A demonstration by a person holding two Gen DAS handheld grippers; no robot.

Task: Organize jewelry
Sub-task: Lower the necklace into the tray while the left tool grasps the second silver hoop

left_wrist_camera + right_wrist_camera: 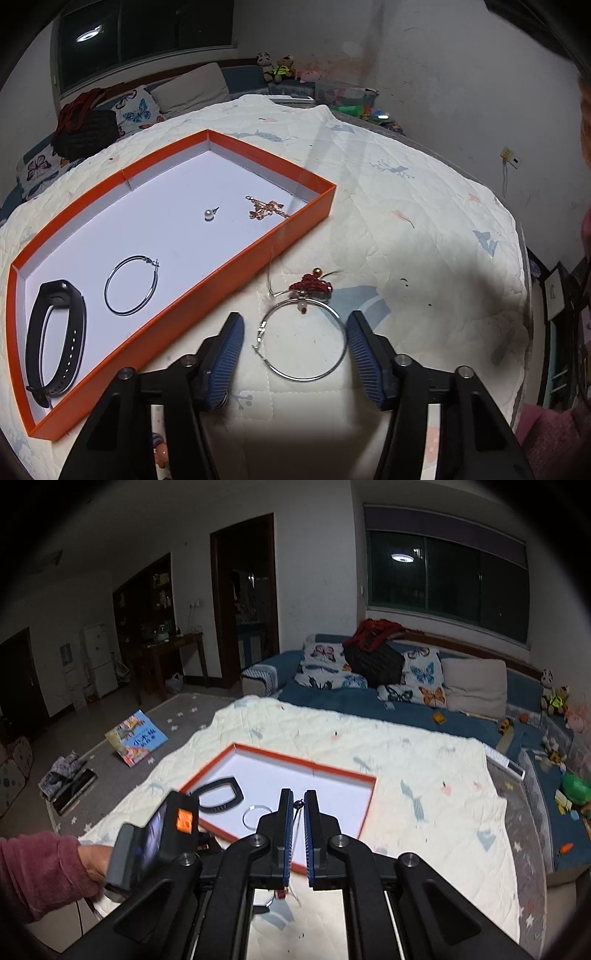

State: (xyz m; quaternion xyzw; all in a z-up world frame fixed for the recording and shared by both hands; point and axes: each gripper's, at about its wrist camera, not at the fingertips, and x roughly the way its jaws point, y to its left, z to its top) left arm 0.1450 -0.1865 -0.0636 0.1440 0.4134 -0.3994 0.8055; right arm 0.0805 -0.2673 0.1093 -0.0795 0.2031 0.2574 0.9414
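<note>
Our left gripper (pixel 295 328) is open, straddling the hoop earring (pixel 303 340) flat on the quilt (pixel 406 229), just right of the orange tray (pixel 207 310). Right gripper (pixel 298 801) is closed on a thin wire, farther off.

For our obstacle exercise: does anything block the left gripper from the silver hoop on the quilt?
Nothing visible does: the hoop lies between the left gripper's open fingers. A red knotted charm overlaps its far rim.
</note>
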